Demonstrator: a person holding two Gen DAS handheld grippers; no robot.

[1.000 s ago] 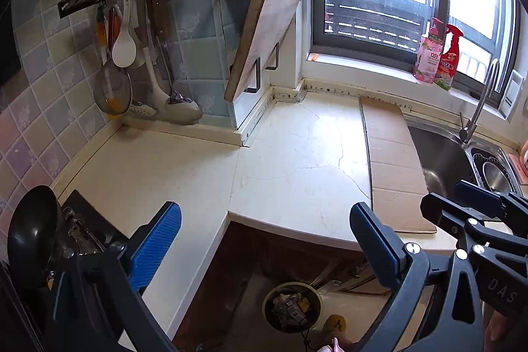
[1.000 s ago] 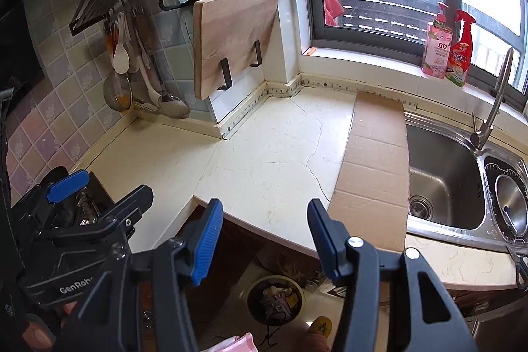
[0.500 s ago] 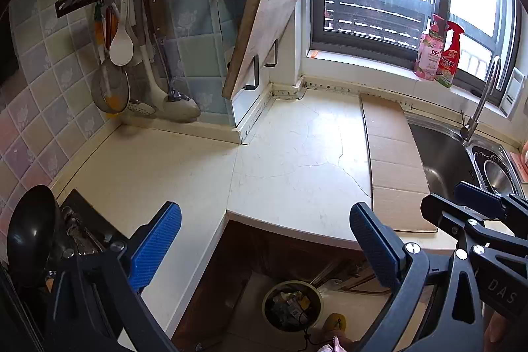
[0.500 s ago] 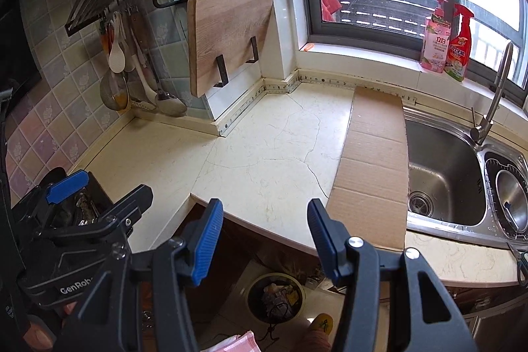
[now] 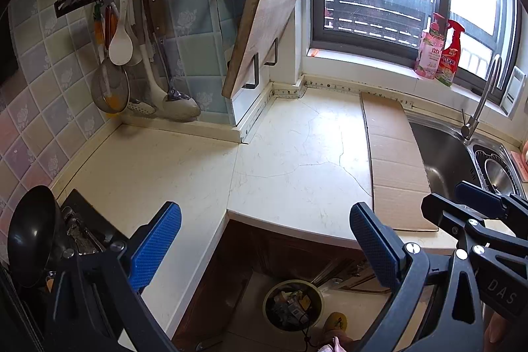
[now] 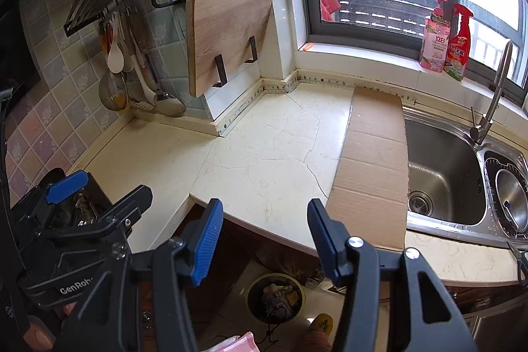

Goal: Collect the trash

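A round trash bin (image 5: 293, 302) with wrappers inside stands on the floor below the counter's front edge; it also shows in the right wrist view (image 6: 276, 296). A flat strip of brown cardboard (image 5: 392, 160) lies on the cream counter beside the sink, and shows in the right wrist view (image 6: 373, 167) too. My left gripper (image 5: 264, 240) is open and empty, above the counter edge. My right gripper (image 6: 264, 236) is open and empty, to the right of the left one; its fingers (image 5: 475, 200) show in the left wrist view.
A steel sink (image 6: 442, 174) with a tap (image 6: 491, 101) is at the right. Two spray bottles (image 6: 445, 38) stand on the windowsill. A wooden cutting board (image 6: 227, 38) and hanging utensils (image 5: 138, 61) are on the tiled wall. A black pan (image 5: 29, 233) sits at the far left.
Both grippers have shifted slightly; the view has drifted a little down the wall. Both stay open and empty.
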